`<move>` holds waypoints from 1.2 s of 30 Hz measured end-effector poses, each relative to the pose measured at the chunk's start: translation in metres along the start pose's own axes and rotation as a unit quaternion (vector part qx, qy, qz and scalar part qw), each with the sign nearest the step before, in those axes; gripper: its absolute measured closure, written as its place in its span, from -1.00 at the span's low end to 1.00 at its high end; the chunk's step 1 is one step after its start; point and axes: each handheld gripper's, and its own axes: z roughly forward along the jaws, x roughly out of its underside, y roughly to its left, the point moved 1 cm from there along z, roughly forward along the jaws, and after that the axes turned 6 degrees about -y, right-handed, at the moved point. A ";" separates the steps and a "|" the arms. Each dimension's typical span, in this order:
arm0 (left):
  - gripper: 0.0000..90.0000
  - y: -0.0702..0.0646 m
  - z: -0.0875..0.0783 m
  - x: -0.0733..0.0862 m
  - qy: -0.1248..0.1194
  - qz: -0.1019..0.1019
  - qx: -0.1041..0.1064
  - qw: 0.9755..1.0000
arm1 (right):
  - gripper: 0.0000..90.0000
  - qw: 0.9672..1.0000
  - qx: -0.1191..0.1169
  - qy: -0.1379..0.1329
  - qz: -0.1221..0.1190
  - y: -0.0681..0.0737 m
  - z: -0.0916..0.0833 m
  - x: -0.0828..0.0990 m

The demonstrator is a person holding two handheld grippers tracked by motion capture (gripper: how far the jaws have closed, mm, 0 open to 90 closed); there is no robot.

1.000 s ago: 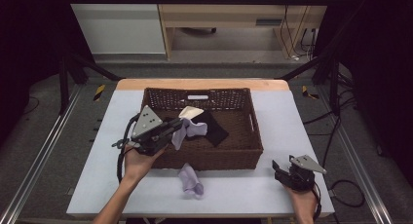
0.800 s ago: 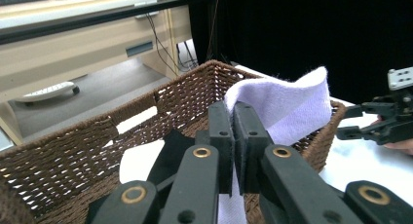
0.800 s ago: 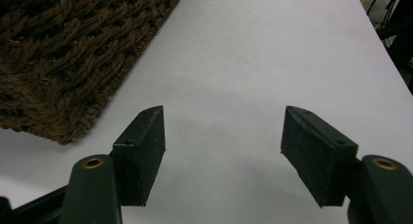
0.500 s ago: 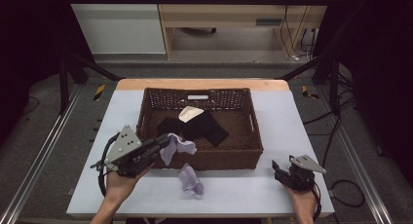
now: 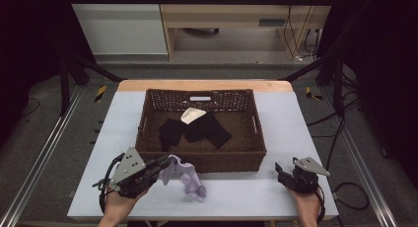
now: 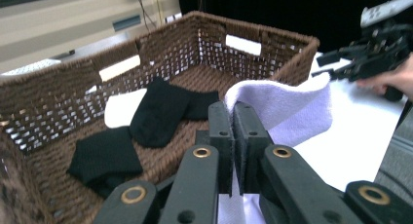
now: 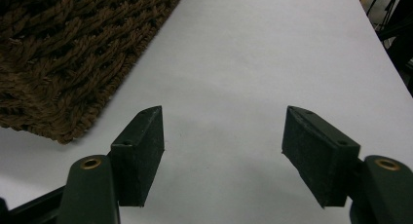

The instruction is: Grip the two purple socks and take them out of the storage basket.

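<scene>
Two grippers: left gripper (image 6: 233,151) fingers clamp lilac sock (image 5: 185,176), end hidden; right gripper (image 7: 223,151) wide apart, empty.

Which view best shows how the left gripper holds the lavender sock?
The left gripper view: the left gripper has its jaws shut on the lavender sock, cloth pinched between them. The high view shows that sock hanging toward the table; the grip itself is tiny.
</scene>
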 end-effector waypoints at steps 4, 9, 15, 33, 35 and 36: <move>0.92 -0.002 0.004 0.014 0.023 -0.008 0.005 1.000 | -0.29 1.000 0.001 -0.003 0.000 0.000 -0.001 0.000; 0.91 -0.004 0.017 0.032 0.053 -0.016 0.012 0.998 | -0.29 1.000 0.000 -0.004 0.000 0.000 -0.001 0.000; 0.91 -0.007 0.038 0.052 0.088 -0.019 0.014 0.996 | -0.30 1.000 -0.001 0.001 0.003 0.000 0.000 0.000; 0.16 -0.007 0.058 0.078 0.123 -0.010 0.005 0.992 | -0.34 1.000 0.002 0.006 -0.001 0.000 0.001 0.000; 0.08 -0.006 0.055 0.078 0.121 -0.009 -0.002 0.993 | -0.34 1.000 0.002 0.005 -0.001 0.000 0.001 0.000; 0.02 -0.006 0.053 0.078 0.119 -0.010 -0.006 0.993 | -0.34 1.000 0.003 0.004 -0.001 0.000 0.001 0.000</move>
